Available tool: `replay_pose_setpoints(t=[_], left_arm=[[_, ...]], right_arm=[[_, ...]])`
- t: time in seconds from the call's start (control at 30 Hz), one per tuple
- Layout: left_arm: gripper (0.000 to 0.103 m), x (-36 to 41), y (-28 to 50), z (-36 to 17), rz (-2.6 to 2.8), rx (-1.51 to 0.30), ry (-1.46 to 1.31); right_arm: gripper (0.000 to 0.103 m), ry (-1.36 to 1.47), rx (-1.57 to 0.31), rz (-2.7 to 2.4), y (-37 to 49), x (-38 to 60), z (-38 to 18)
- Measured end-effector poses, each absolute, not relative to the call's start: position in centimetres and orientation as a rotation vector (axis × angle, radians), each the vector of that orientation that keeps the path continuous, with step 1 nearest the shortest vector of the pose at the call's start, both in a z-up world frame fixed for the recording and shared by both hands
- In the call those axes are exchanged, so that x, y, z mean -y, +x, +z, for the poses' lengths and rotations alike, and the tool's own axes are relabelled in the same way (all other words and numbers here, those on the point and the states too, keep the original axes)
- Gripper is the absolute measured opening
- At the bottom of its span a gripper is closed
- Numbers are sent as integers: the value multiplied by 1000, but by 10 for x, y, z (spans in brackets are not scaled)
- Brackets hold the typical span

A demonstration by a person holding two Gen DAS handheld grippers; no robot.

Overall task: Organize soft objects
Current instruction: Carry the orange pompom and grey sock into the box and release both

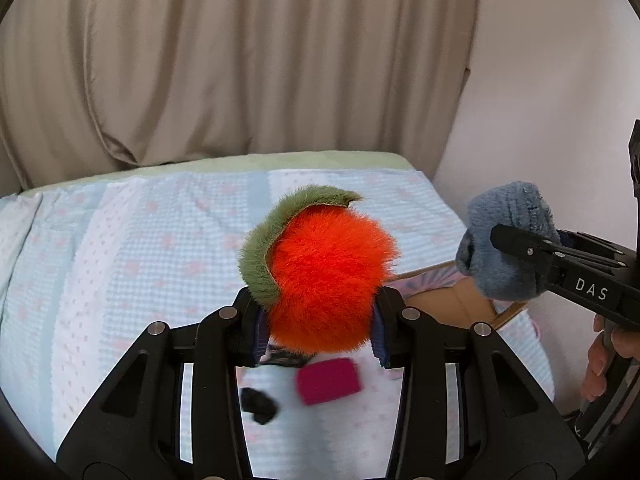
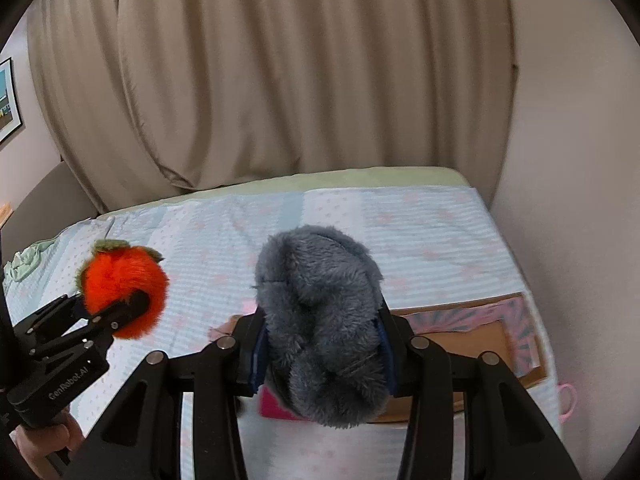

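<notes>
While the left gripper (image 1: 318, 326) clamps a fuzzy orange plush (image 1: 328, 276), the right gripper (image 2: 322, 356) squeezes a grey-blue plush (image 2: 320, 320) above the bed (image 2: 420, 232).

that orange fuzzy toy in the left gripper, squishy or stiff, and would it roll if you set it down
Probably squishy: the orange plush fruit bulges past the left gripper, whose fingers press into its fur. Likely light, since it hangs there held only at its sides. Its round body might roll a little on the quilt, though the fur and green leaf should slow it.

Beige curtains (image 2: 280, 80) hung behind the bed (image 2: 420, 224), its pale blue spread lit softly; a framed picture (image 2: 8, 100) marked the left wall.
</notes>
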State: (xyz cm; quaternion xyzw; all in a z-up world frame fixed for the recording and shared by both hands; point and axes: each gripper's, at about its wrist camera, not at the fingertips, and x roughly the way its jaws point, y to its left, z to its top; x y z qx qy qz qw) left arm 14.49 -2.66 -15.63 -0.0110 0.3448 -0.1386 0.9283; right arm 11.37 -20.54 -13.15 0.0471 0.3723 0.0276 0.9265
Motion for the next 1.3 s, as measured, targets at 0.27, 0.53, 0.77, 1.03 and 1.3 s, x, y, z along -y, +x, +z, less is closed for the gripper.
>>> replay_pose_setpoints(t=[0.27,0.53,0.77,1.03,1.3], left_arm=[[36,118,153,-164,-307,-752,-57],[36,195,185,-213,-338,-867,-124],[36,261,216,-264,-356,-1011,-81],[36,299,253,-340,-322,-1210,-61],[36,316,265,-397,-273,-1374,15]], right_arm=[[40,84,-793,-18,113,291,-129],[40,95,-908,-89,135,370,-170],[40,140,-1049,-107,164,413,-226],[40,195,-1235,-84,194,448,-294],[41,229,-1366,-46,218,455,-345]])
